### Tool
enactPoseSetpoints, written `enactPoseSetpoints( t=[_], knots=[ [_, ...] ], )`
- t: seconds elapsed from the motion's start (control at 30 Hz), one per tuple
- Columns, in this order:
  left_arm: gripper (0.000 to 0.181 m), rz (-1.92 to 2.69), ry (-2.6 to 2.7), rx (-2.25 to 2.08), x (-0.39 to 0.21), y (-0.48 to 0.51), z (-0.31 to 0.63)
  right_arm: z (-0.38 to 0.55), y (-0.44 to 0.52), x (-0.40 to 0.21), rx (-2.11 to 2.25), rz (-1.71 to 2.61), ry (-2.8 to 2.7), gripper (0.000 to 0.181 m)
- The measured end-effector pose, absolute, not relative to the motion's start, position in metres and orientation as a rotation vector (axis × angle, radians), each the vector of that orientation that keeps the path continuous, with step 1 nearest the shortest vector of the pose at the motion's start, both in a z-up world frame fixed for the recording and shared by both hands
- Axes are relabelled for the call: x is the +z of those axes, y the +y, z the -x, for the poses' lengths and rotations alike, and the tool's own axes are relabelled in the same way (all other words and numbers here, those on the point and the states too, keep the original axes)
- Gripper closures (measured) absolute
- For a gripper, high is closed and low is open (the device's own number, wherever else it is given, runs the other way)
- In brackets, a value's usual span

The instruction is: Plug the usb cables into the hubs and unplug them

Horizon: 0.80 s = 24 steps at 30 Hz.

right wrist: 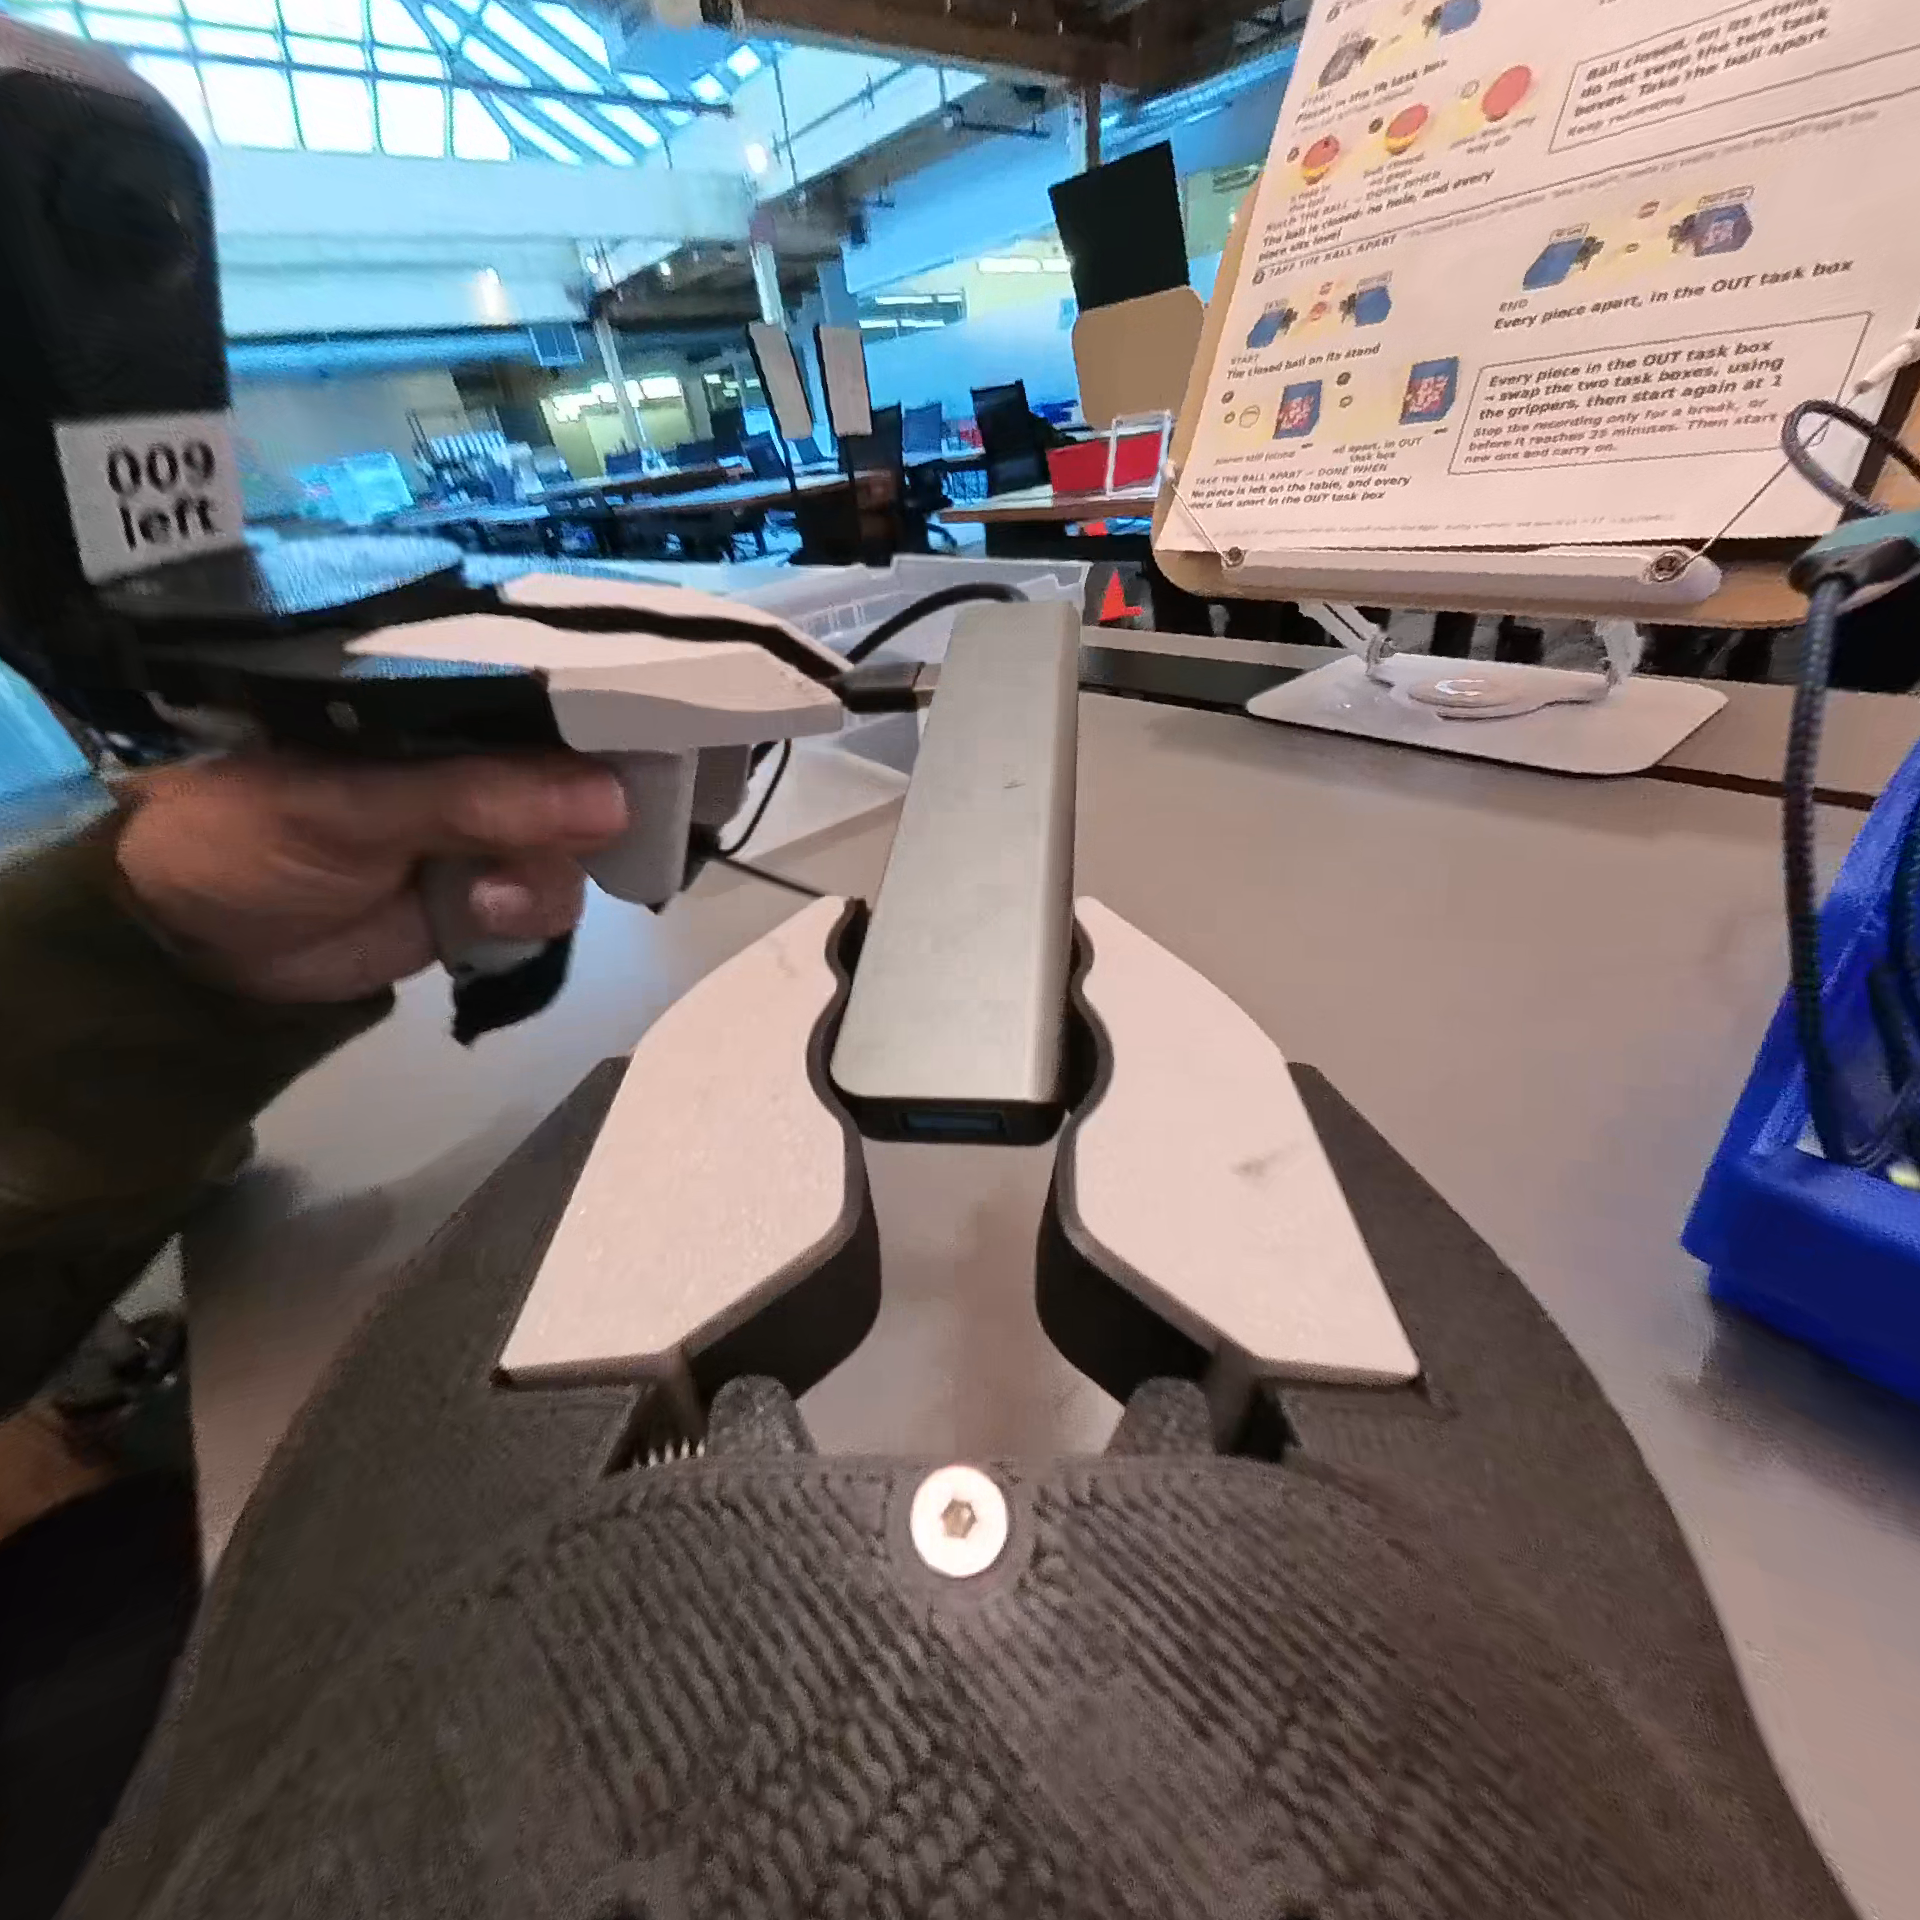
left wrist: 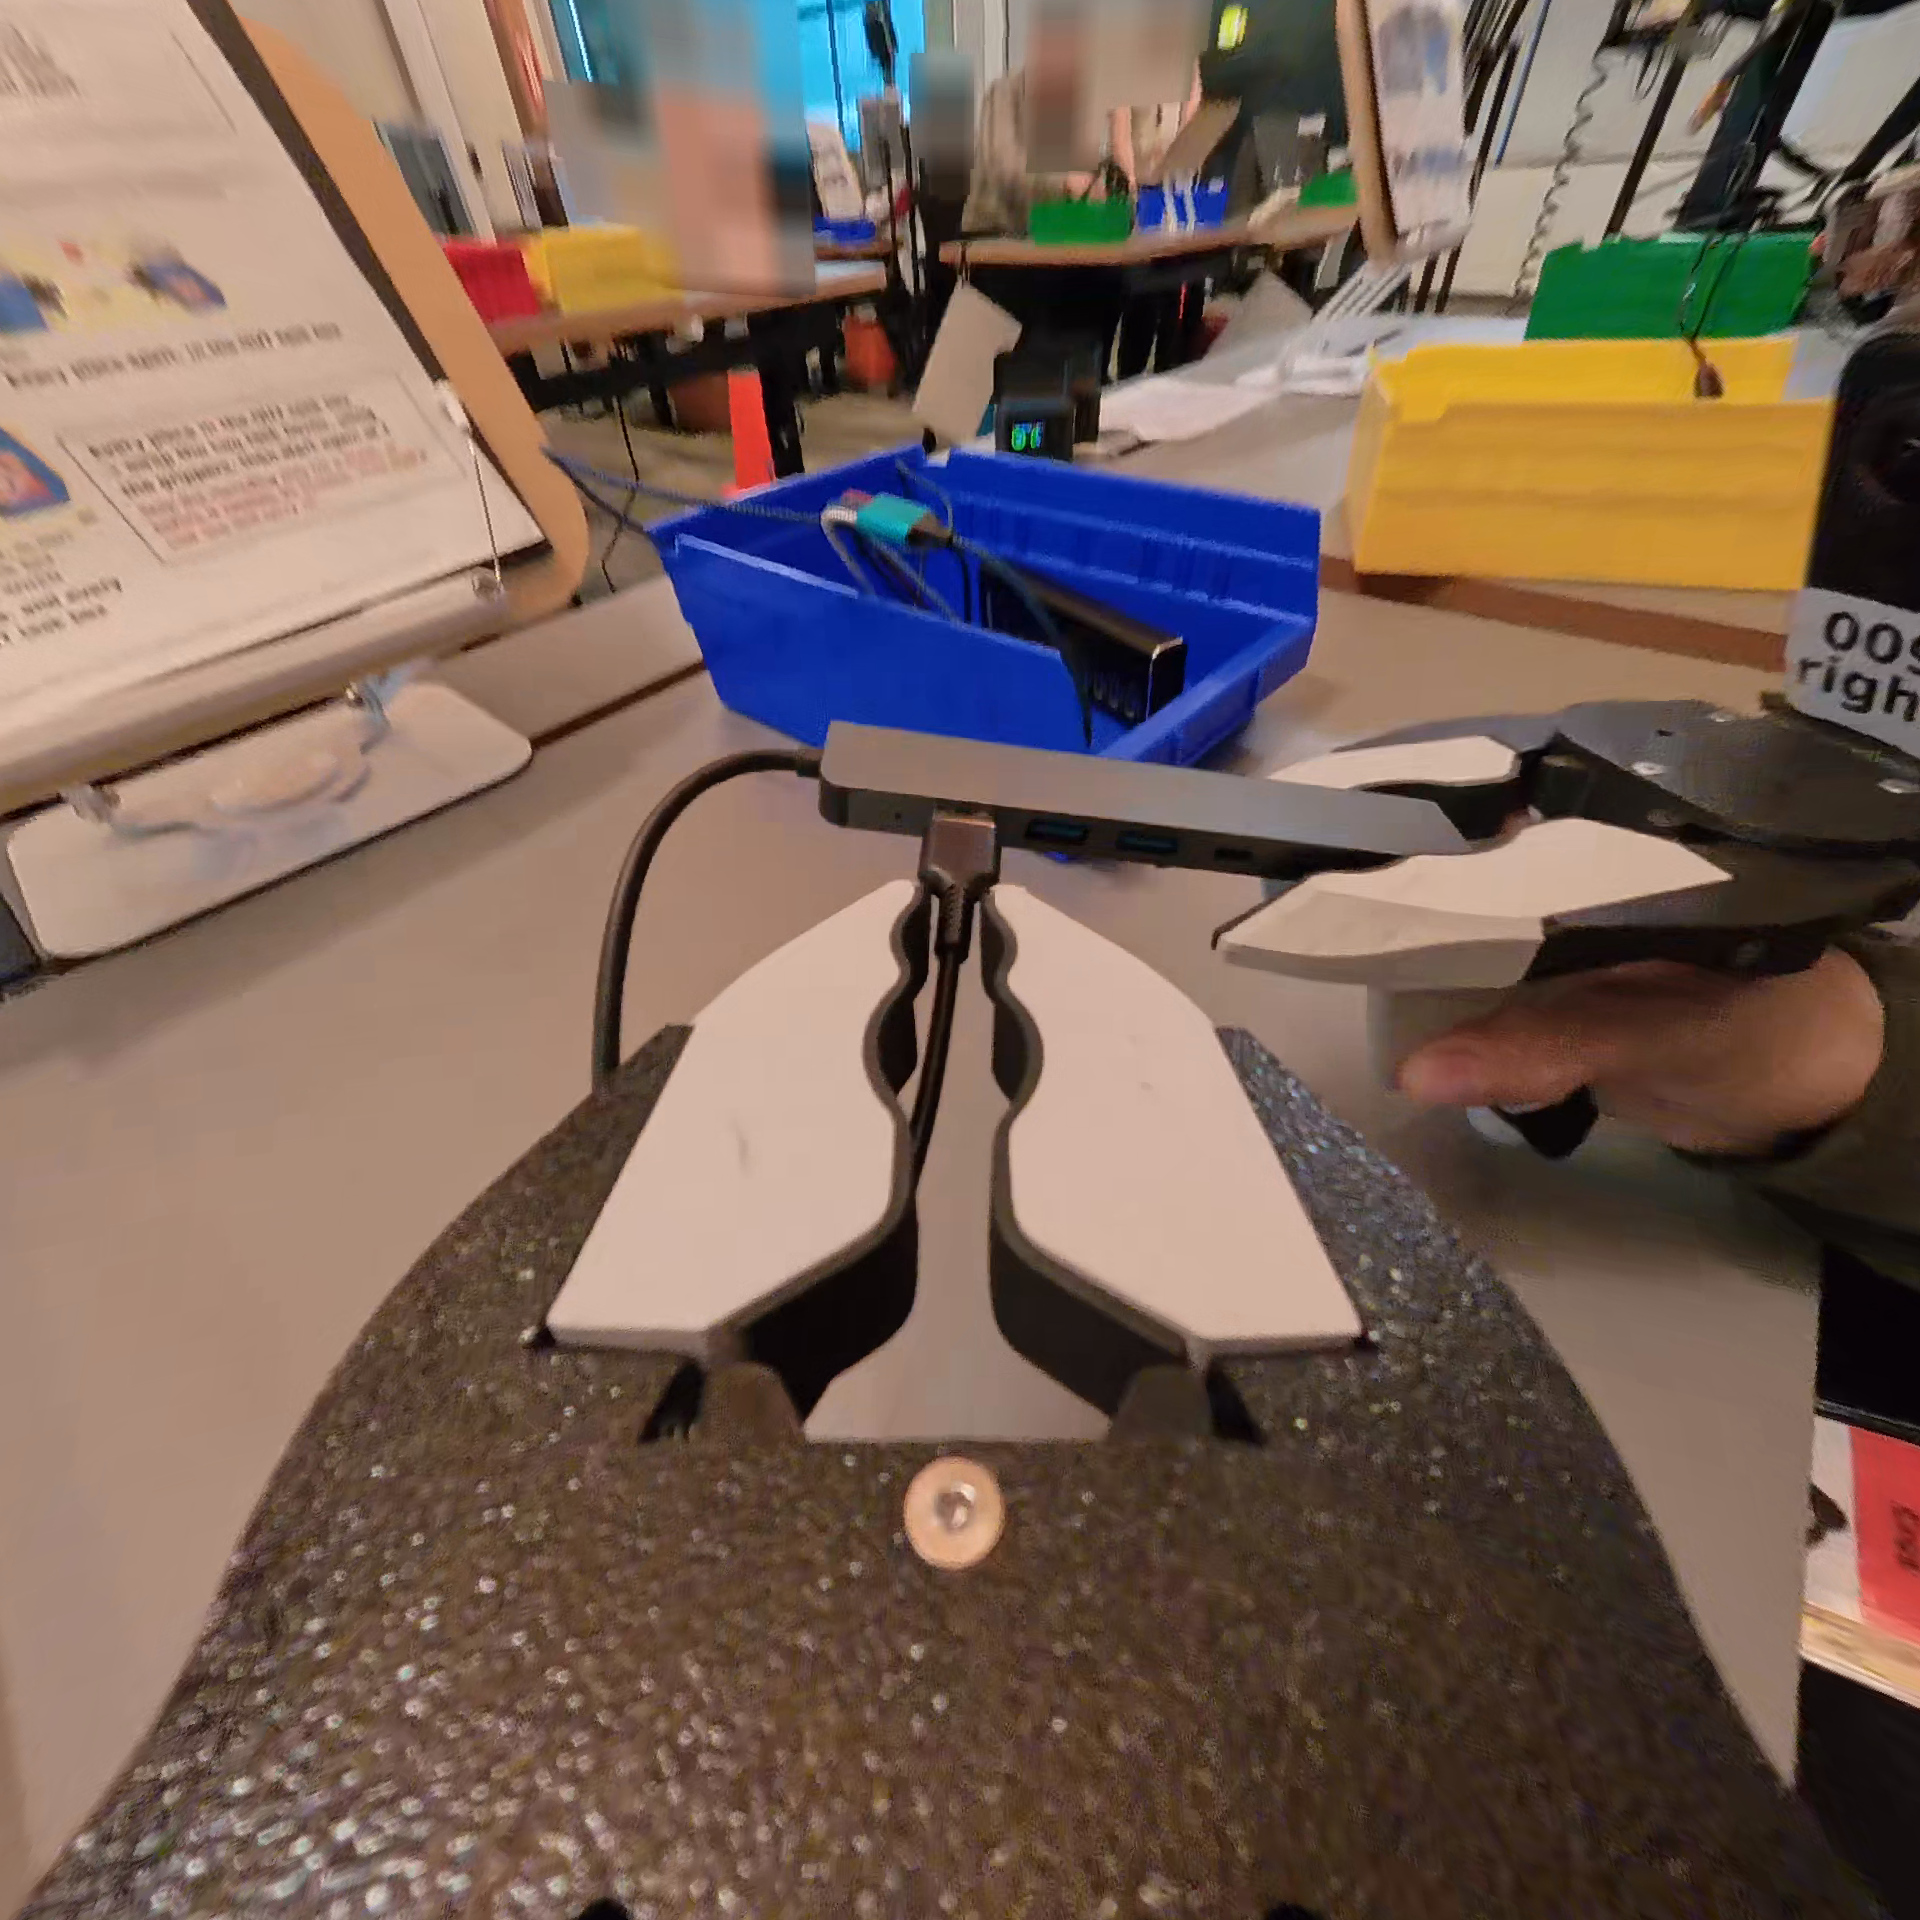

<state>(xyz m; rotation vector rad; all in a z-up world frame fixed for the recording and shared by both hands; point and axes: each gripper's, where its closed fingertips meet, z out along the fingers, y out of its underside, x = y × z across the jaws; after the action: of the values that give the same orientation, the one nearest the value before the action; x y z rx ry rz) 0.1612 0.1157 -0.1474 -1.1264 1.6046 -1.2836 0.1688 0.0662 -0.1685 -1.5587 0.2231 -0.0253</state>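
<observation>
Right gripper (right wrist: 961, 935): jaws narrow, clamped on one end of the grey hub (left wrist: 1122, 805), which is held in the air above the table (left wrist: 312, 1091), just in front of the blue bin (left wrist: 997, 634). Hub roughly level, its port side facing the left gripper.

Left gripper (left wrist: 958, 904): jaws nearly closed, pinching the black cable (left wrist: 940, 1018) just behind its plug (left wrist: 961, 847). The plug sits at the port nearest the hub's far end, the end where the hub's own lead (left wrist: 644, 883) comes out. Plug looks seated or almost seated; depth cannot be told from either view.

Two blue ports beside it stand empty. A second hub (left wrist: 1091, 644) and more cables (left wrist: 883, 520) lie in the bin, toward its back left corner.

Step in hand, as I judge it: the mating of plug and hub, either final push or start of withdrawal.

Next move calls for travel straight along the plug's axis, no sideways twist, right gripper bracing the hub against the force. Risk: the plug slipping in the pinch.
</observation>
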Motion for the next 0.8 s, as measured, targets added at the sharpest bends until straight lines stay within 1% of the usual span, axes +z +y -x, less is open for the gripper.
enactPoseSetpoints(
  t=[0.2, 0.4, 0.47, 0.5, 0.53, 0.57, 0.7, 0.8],
  knots=[
    [0.172, 0.959, 1.533, -1.211, -0.139, 0.114, -0.162, -0.168, 0.065, -0.165, 0.000, 1.541, 0.231, 0.147],
    [0.170, 0.903, 1.505, -1.181, -0.136, 0.113, -0.161, -0.168, 0.064, -0.161, -0.004, 1.532, 0.230, 0.147],
    [0.165, 0.894, 1.511, -1.211, -0.136, 0.111, -0.161, -0.166, 0.064, -0.160, 0.008, 1.529, 0.220, 0.147],
    [0.160, 0.896, 1.525, -1.228, -0.137, 0.109, -0.161, -0.163, 0.066, -0.160, 0.018, 1.534, 0.202, 0.146],
    [0.161, 0.907, 1.533, -1.228, -0.139, 0.109, -0.162, -0.161, 0.067, -0.160, 0.009, 1.538, 0.191, 0.147],
    [0.167, 0.924, 1.526, -1.202, -0.140, 0.112, -0.163, -0.160, 0.067, -0.161, -0.010, 1.545, 0.191, 0.147],
    [0.167, 0.896, 1.512, -1.161, -0.138, 0.112, -0.162, -0.160, 0.067, -0.159, -0.011, 1.540, 0.200, 0.147],
    [0.160, 0.902, 1.513, -1.181, -0.137, 0.111, -0.162, -0.164, 0.065, -0.157, -0.019, 1.531, 0.216, 0.147]
  ],
)
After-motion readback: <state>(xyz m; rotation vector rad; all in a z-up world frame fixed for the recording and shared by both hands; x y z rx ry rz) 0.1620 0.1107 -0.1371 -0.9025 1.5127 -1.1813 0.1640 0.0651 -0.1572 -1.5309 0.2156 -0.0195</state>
